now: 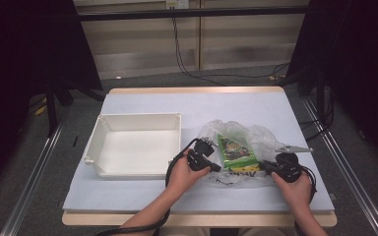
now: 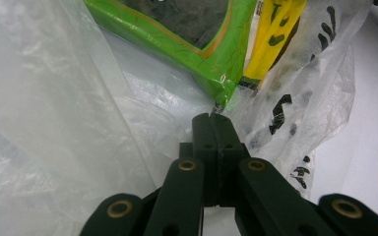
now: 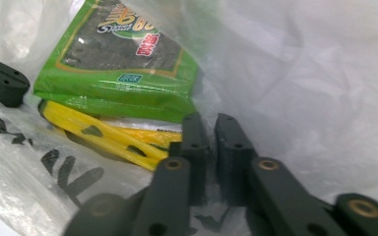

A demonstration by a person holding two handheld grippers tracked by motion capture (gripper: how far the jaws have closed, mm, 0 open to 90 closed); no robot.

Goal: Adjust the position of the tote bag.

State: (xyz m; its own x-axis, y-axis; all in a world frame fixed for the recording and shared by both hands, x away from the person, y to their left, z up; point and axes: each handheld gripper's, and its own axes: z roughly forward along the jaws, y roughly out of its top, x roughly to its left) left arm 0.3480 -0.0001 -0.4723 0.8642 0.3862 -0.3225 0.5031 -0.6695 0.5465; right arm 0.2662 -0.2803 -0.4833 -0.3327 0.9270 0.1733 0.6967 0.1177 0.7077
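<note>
The left gripper (image 1: 215, 167) has its jaws pressed fully together, and in the left gripper view a thin fold of the clear plastic bag (image 2: 54, 113) seems to be pinched between the tips, just below the corner of the green snack packet (image 2: 197, 44); I judge that this pinch keeps one side of the bag mouth fixed so the film cannot slide away. The right gripper (image 3: 212, 129) is inside the bag opening, with its jaws nearly together and only a narrow slit between them; nothing lies clearly in that slit, so I would not say it holds anything. The green packet is just ahead of the right gripper and to its left, lying on top of a yellow packet (image 3: 113, 135) which reaches almost to its left jaw. In the high view the white tray (image 1: 138, 147) stands beside the left hand (image 1: 184, 174), on the side away from the bag, probably as the place for the packets once they come out
</note>
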